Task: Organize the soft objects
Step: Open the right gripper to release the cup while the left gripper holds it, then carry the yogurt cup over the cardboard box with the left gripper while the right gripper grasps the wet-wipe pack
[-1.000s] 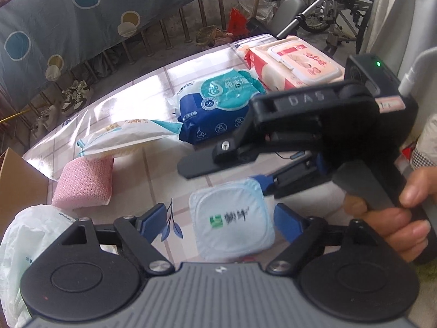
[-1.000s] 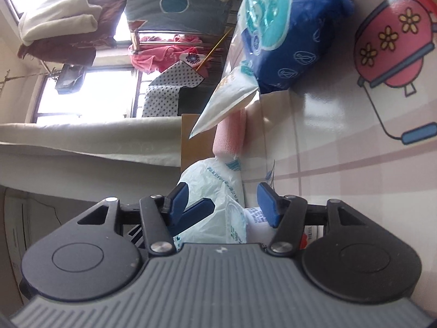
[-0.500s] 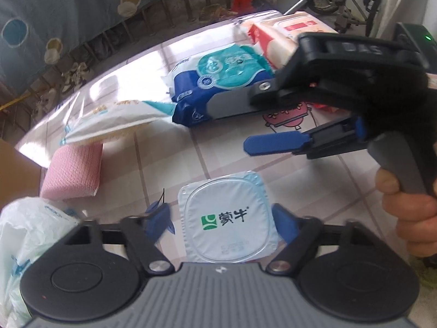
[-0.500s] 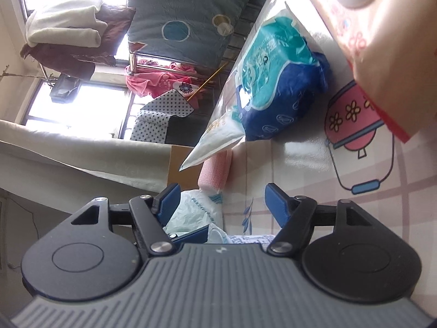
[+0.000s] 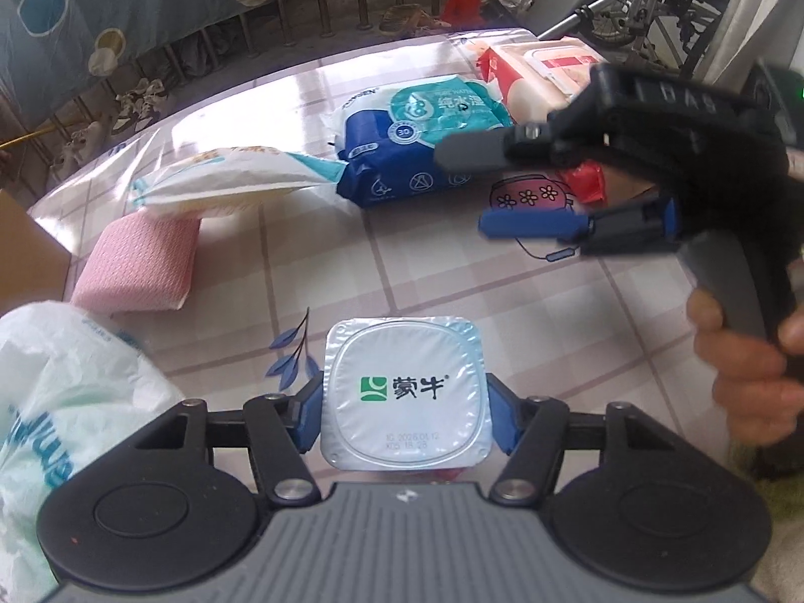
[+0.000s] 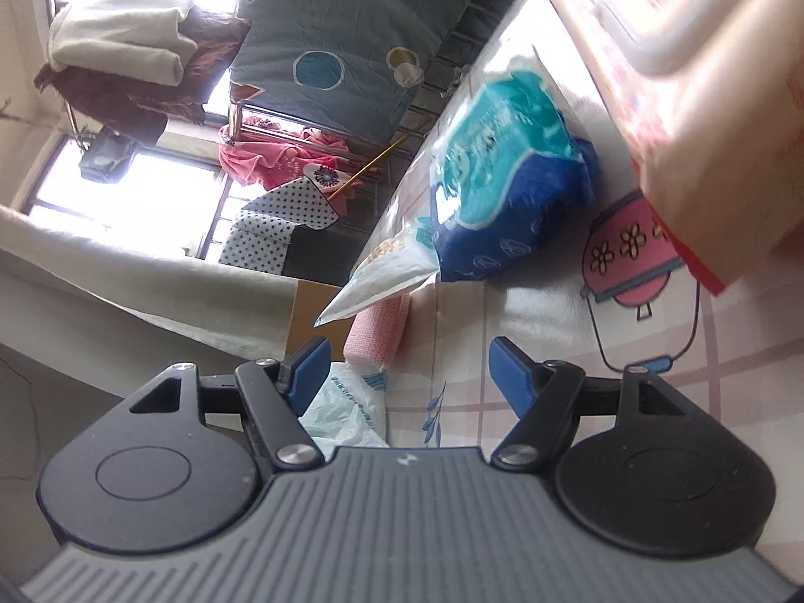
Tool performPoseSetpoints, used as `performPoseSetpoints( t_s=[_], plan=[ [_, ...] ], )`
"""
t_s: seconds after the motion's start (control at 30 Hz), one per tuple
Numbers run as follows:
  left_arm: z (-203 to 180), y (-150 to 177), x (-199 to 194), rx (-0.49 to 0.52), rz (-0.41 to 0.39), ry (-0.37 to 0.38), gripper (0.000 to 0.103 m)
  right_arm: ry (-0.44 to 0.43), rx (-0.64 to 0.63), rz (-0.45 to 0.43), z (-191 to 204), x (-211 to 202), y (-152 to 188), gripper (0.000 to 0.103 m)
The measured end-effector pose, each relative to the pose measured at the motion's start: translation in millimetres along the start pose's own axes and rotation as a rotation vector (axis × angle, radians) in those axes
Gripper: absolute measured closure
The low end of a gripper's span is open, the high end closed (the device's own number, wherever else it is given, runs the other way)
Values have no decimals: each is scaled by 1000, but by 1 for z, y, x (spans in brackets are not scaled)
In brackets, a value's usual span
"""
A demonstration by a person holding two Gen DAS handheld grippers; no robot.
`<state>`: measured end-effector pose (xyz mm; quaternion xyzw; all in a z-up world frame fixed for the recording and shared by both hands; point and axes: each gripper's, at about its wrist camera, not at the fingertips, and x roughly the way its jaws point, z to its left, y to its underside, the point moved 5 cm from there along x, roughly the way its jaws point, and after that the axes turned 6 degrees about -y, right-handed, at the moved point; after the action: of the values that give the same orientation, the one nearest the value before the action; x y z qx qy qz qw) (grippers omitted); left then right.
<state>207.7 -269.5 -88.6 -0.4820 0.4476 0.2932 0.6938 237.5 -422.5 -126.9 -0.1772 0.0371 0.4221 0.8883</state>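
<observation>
Right gripper [image 5: 482, 191] has pulled back from the yogurt cup [image 5: 406, 392], jaws apart, empty. Left gripper [image 5: 404, 414] now clamps the cup on the table [image 5: 502, 301], near the pink sponge [image 5: 138, 266].

On the table [image 5: 427, 271]: one yogurt cup [image 5: 406, 392] at 6 o'clock, three wipe packs [image 5: 427, 135] from 10 to 1 o'clock, one pink sponge [image 5: 138, 271] and one plastic bag [image 5: 60, 382] at 9 o'clock.

Open tablecloth [image 5: 427, 271]: mid-table, passable | left blocked: pink sponge [image 5: 138, 266], plastic bag [image 5: 75, 392] | far side blocked: blue wipes pack [image 5: 417, 151], red-white wipes pack [image 5: 547, 70]
</observation>
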Motion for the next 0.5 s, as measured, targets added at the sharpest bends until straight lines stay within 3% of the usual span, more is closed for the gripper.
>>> performPoseSetpoints(
  t_s=[0.1,0.23,0.37,0.5],
  plan=[
    [5,7,-4,-2,-6,-10,39,32,-120,20,22,6,-9,33],
    [15,13,-13,-16,-15,-10,39,103,-387,138,57,32,-22,31],
    [34,10,-35,-57,-66,-2,39,139,-575,246,79,58,-34,30],
    [55,4,-63,-93,-125,13,39,157,-725,278,99,61,-40,30]
  ],
)
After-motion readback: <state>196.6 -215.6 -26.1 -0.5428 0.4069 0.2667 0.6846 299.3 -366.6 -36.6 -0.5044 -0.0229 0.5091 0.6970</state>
